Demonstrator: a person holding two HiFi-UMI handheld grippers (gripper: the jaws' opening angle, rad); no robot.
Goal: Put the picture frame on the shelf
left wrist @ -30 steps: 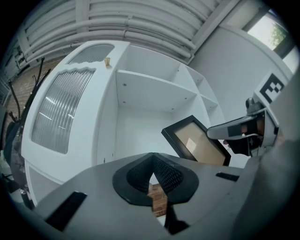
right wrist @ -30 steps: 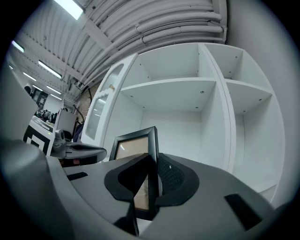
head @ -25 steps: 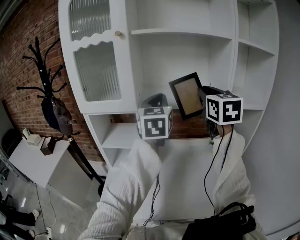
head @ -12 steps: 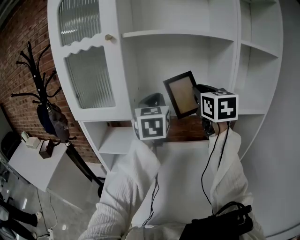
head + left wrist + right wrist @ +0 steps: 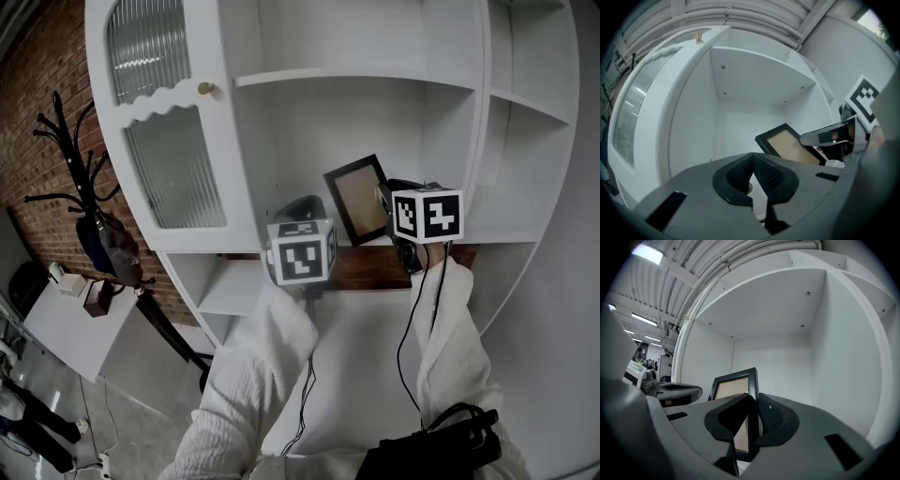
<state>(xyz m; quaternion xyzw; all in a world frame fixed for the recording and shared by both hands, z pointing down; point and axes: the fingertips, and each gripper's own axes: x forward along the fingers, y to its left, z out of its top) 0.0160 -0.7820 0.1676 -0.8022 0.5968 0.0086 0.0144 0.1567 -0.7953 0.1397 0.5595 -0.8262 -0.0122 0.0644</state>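
Observation:
A black picture frame (image 5: 359,199) with a tan blank panel hangs tilted inside the middle bay of the white shelf unit (image 5: 375,80). My right gripper (image 5: 392,208) is shut on the frame's right edge; in the right gripper view the frame (image 5: 736,394) stands between the jaws, held above the bay's floor. The left gripper (image 5: 305,208) hovers just left of the frame, jaws closed together with nothing between them. From the left gripper view the frame (image 5: 790,146) and the right gripper (image 5: 829,137) show to the right.
A glass-front cabinet door (image 5: 169,141) flanks the bay on the left. Narrow side shelves (image 5: 530,103) lie to the right. A wooden ledge (image 5: 370,267) runs below the bay. A coat stand (image 5: 80,187) and a white table (image 5: 80,328) stand at far left by the brick wall.
Both grippers and the frame have moved up and slightly left, deeper toward the middle bay. The right gripper still holds the frame.

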